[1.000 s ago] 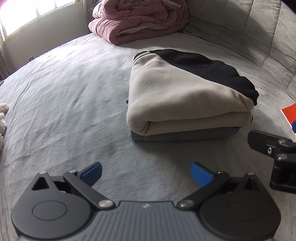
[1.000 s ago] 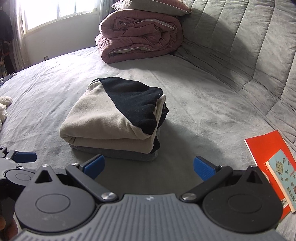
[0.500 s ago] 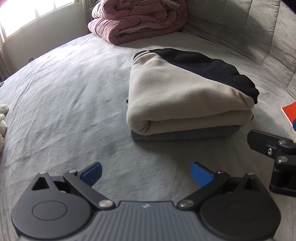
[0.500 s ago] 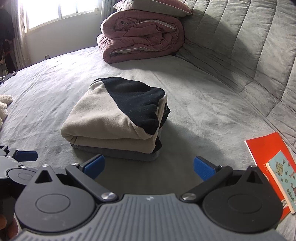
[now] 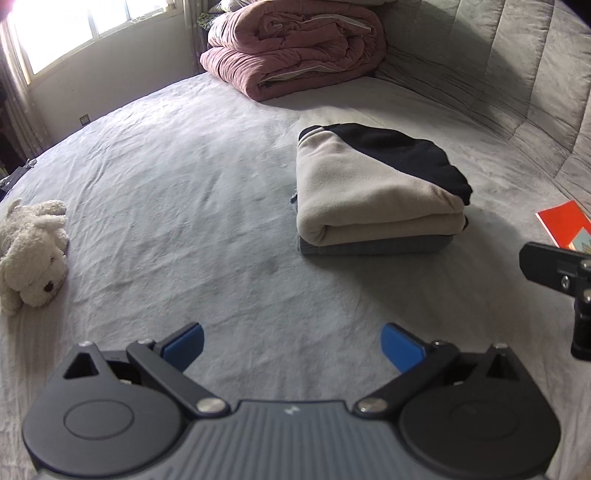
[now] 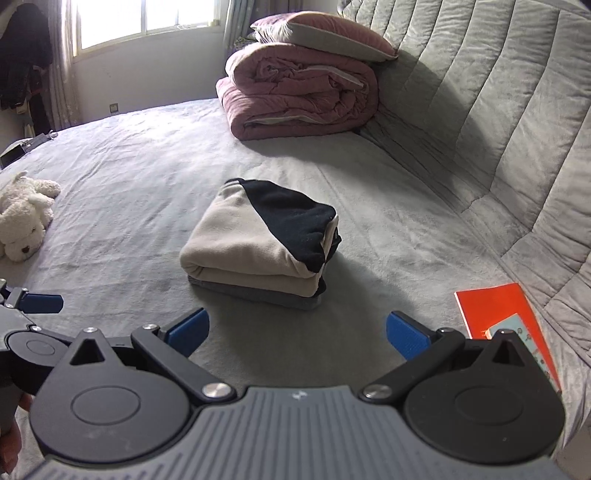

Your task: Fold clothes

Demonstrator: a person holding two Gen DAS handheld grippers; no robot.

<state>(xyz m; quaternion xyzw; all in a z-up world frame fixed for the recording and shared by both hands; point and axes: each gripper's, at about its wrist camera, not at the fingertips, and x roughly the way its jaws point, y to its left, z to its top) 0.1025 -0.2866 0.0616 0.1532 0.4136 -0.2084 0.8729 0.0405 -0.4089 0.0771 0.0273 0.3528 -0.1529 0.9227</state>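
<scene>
- Right now the big grey bed (image 6: 122,192) holds everything, and its cover is soft and wrinkly. If a gripper drags on it, the cover could bunch up and pull the clothes along.
- Far back by the wall sits a rolled pink blanket (image 6: 299,92) with a pillow (image 6: 325,35) on top. It is well apart from the clothes, so I think it is no trouble.
- Near the middle of the bed lies the pile of folded clothes (image 6: 255,240). A cream and black top sits on a grey piece. It looks neat, so the folding seems done or almost done. A bump from the side could slide the top piece off or let the fold flop open.
- An orange book (image 6: 495,310) lies on the bed to the right, near the right gripper. A swing that way could knock it.
- A white toy dog (image 5: 33,251) lies far to the left, well apart from the pile.
- The left gripper (image 5: 291,343) is spread wide with nothing in it, low over the bed, near the pile but not touching it.
- The right gripper (image 6: 297,332) is spread wide too, and holds nothing. If either one grabs only the top layer, the fold could come undone.
</scene>
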